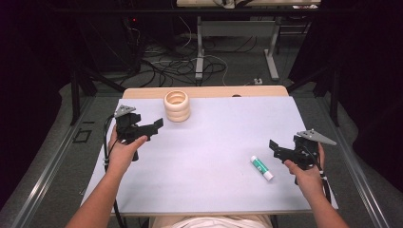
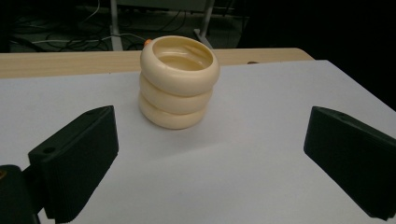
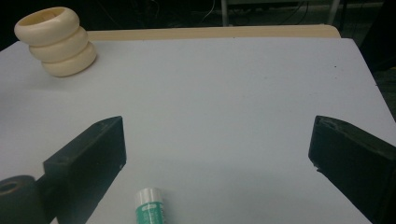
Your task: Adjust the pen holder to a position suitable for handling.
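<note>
A cream ribbed cup [image 1: 177, 105] shaped like stacked rings stands upright near the far left of the white table top [image 1: 214, 142]. My left gripper [image 1: 157, 124] is held just left of and nearer than it, open, with the cup [image 2: 178, 81] ahead between its wide jaws. A green-and-white glue stick [image 1: 262, 167] lies on the table at the near right. My right gripper [image 1: 274, 147] hovers open just right of it. In the right gripper view the glue stick [image 3: 150, 207] lies low between the jaws, and the cup [image 3: 56, 40] stands far off at upper left.
A wooden strip [image 1: 204, 91] runs along the table's far edge. Beyond it are table legs [image 1: 199, 47] and cables [image 1: 166, 66] on the floor. Dark drops flank both sides of the table.
</note>
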Action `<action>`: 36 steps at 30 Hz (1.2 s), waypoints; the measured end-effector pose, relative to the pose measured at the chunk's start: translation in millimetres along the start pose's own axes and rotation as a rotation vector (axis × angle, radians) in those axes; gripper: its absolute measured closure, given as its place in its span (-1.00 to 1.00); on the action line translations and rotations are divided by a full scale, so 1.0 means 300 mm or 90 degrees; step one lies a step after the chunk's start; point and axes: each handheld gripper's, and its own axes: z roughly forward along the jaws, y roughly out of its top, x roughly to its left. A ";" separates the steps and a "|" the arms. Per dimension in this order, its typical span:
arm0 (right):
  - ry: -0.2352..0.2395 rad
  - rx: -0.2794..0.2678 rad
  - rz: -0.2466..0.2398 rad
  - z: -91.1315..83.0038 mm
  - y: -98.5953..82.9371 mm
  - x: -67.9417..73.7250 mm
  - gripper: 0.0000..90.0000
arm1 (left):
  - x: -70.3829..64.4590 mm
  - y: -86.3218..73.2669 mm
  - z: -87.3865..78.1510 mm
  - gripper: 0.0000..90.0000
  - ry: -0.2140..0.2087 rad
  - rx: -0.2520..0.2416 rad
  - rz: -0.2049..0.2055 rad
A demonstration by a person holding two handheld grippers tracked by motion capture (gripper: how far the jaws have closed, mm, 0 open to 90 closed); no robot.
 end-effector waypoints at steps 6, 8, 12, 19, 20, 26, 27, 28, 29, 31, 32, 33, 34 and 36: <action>-0.011 0.005 -0.019 -0.008 -0.001 0.005 -0.98 | -0.011 0.051 0.031 -0.90 -0.009 -0.001 -0.029; -0.013 0.000 -0.024 -0.007 -0.002 0.005 -0.98 | -0.016 0.067 0.042 -0.89 -0.008 -0.003 -0.037; -0.015 0.007 -0.020 -0.007 -0.002 0.007 -0.99 | -0.024 0.091 0.054 -0.87 -0.005 -0.003 -0.045; -0.014 0.007 -0.028 0.000 -0.005 0.011 -1.00 | -0.032 0.145 0.090 -0.73 0.002 -0.001 -0.071; -0.012 0.005 -0.025 0.000 -0.006 0.011 -1.00 | -0.035 0.157 0.099 -0.68 0.007 -0.001 -0.073; -0.013 0.007 -0.029 -0.001 -0.006 0.013 -1.00 | -0.043 0.183 0.129 -0.64 0.012 0.002 -0.072; -0.013 0.004 -0.031 0.000 -0.006 0.013 -1.00 | -0.044 0.186 0.133 -0.64 0.014 0.006 -0.069; -0.010 -0.001 -0.029 0.001 -0.005 0.014 -1.00 | -0.044 0.191 0.140 -0.63 0.015 0.007 -0.065; -0.010 0.006 -0.030 -0.002 -0.004 0.014 -1.00 | -0.046 0.196 0.146 -0.62 0.018 0.009 -0.065; -0.008 0.004 -0.025 0.000 -0.006 0.017 -1.00 | -0.046 0.206 0.159 -0.59 0.024 0.014 -0.064; -0.006 0.005 -0.023 0.000 -0.006 0.019 -1.00 | -0.046 0.208 0.164 -0.58 0.027 0.014 -0.063; -0.008 -0.005 -0.026 0.004 -0.008 0.018 -1.00 | -0.045 0.212 0.171 -0.56 0.030 0.014 -0.065; -0.008 -0.005 -0.026 0.004 -0.008 0.018 -1.00 | -0.045 0.215 0.181 -0.56 0.033 0.010 -0.070; -0.006 0.007 -0.031 0.002 -0.009 0.017 -1.00 | -0.042 0.219 0.193 -0.53 0.037 0.010 -0.073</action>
